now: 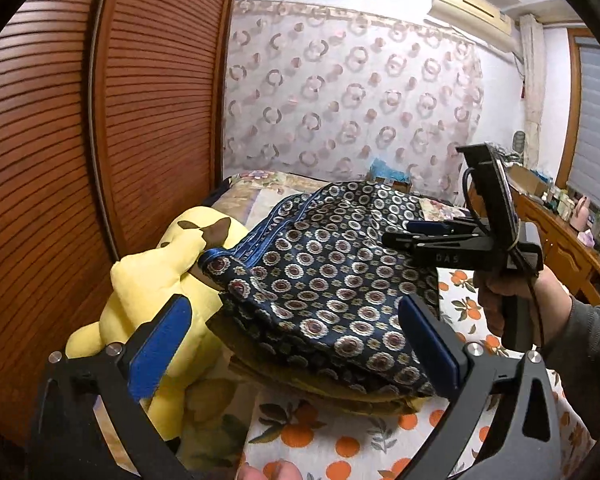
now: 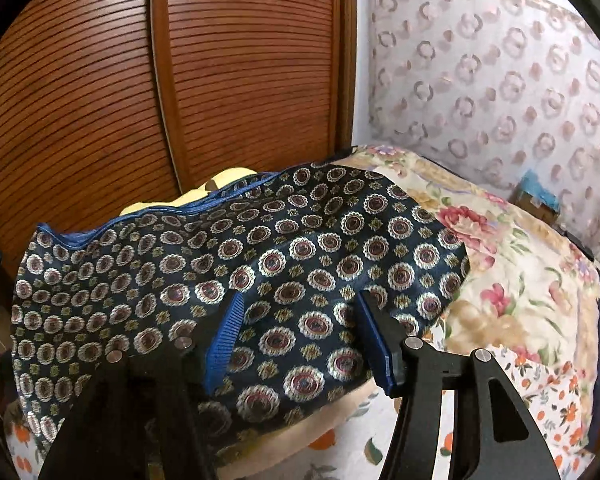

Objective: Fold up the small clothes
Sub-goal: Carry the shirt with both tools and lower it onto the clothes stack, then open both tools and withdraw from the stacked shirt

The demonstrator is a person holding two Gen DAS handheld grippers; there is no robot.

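A dark navy garment (image 1: 332,280) with round flower medallions and a blue trim lies spread on top of a low pile of folded cloth on the bed. My left gripper (image 1: 296,340) stands wide open at its near edge, and the blue pads (image 1: 164,344) touch nothing. In the same view my right gripper (image 1: 396,236), held by a hand (image 1: 508,300), hovers over the garment's far right side. The right wrist view shows the garment (image 2: 180,280) filling the middle. The right gripper (image 2: 300,300) is open just above it, with no cloth pinched between its fingers.
A yellow plush toy (image 1: 152,292) lies against the garment's left side, next to a louvred wooden wardrobe door (image 1: 100,140). The bed carries an orange-fruit sheet (image 1: 340,448) and a floral quilt (image 2: 500,248). A wooden desk (image 1: 560,232) with small items stands at the right.
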